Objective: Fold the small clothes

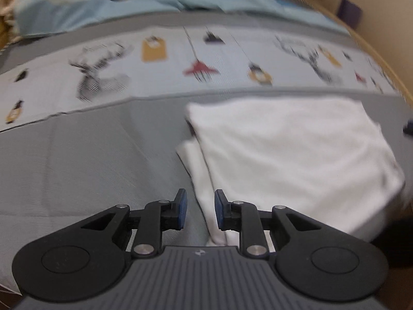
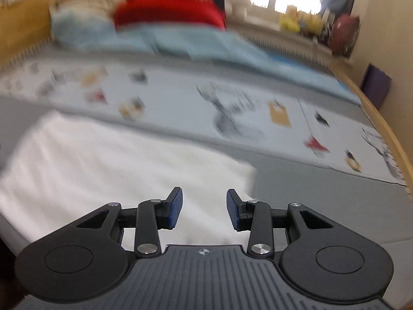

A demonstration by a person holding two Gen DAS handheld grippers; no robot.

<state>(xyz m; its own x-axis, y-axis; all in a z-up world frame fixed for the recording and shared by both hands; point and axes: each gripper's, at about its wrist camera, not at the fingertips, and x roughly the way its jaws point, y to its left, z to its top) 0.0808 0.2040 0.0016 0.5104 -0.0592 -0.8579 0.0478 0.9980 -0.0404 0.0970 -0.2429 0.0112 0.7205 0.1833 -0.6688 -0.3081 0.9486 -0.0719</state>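
Presently catalogued, largest first. Bed surface (image 1: 90,160): grey sheet with a printed band of stags and lanterns beyond the cloth, a pale blue blanket (image 1: 155,2) beyond that again, and a red item (image 2: 167,10) at the far end; soft and yielding, so anything pressed on it may creep. White folded garment (image 1: 291,149): lies flat on the grey sheet, nearer than the printed band, with a doubled under-layer stepping out along its left edge; exact kind of garment cannot be told through the blur. Left gripper (image 1: 200,210): parted, nothing between the blue pads, poised above that stepped left edge and apparently clear of it. Right gripper (image 2: 204,209): parted wider, empty, over the garment's near right portion. Hazards, as judged: the fold sits loose and unweighted, so a finger brushing the protruding layer could drag it out and spoil the alignment; a regrasp taking only the top ply would peel the stack open; heavy blur in both views makes placing either gripper's fingertips on an edge uncertain.
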